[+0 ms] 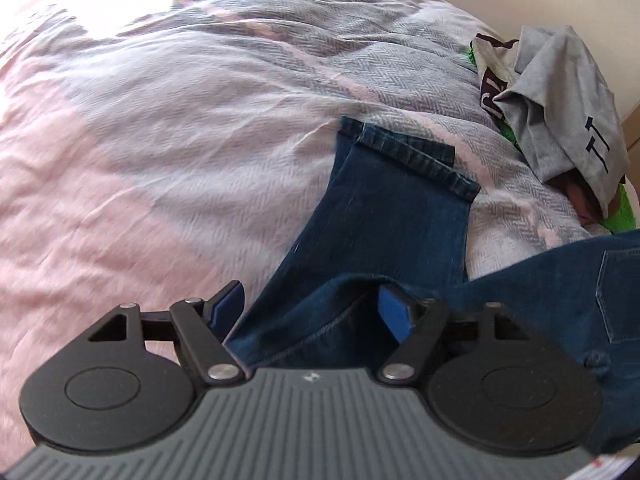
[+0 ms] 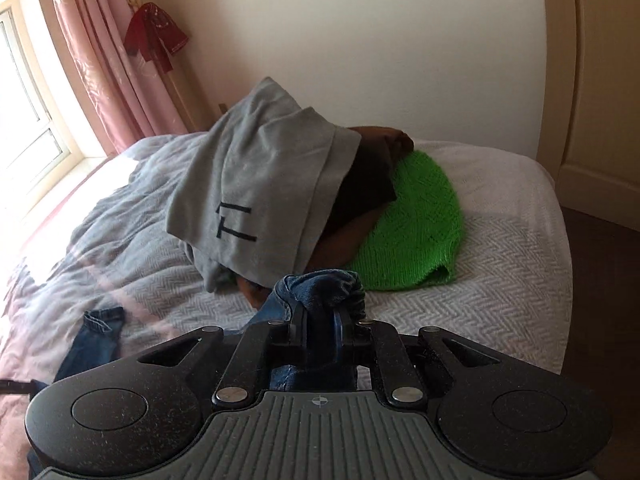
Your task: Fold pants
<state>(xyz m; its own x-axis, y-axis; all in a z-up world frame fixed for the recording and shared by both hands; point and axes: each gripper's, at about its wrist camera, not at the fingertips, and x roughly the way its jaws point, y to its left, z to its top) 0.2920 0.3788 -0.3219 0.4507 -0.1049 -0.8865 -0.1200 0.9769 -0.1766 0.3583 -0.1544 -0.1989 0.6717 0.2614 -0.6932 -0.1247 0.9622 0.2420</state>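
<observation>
On bed | R gripper jaws clamped on jeans | L gripper jaws apart | grey tee mark unreadable

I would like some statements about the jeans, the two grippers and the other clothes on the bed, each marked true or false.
1. The right gripper is shut on the jeans. True.
2. The left gripper is fully shut. False: its jaws stand apart, with denim between them.
3. A grey garment lies over the clothes pile. True.
4. The knitted item in the pile is red. False: it is green.
5. The jeans' leg hems lie on the bedspread. True.
</observation>
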